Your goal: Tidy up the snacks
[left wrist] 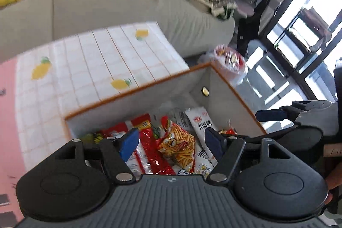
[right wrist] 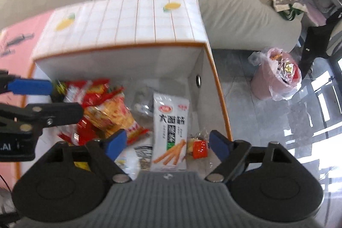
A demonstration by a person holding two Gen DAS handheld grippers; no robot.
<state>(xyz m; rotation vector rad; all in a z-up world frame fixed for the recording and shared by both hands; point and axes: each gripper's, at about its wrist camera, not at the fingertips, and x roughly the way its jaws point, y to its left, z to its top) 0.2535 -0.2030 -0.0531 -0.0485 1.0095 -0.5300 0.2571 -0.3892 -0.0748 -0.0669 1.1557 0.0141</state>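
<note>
Jaws of both the left gripper [left wrist: 171, 140] and the right gripper [right wrist: 164, 143] stand released, nothing between the pads. Both hang over the storage box [right wrist: 119, 47], low centre of frame. Inside lie a fries bag [right wrist: 111, 114], a white snack packet [right wrist: 171, 129] and a small candy [right wrist: 199, 149]. Judgement: snacks mostly boxed; anything left outside is not visible.

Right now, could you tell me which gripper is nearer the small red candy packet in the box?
Right. The right gripper hangs open just above the red candy packet, which sits by its right finger; the left gripper hovers farther left, over the fries bag.
</note>
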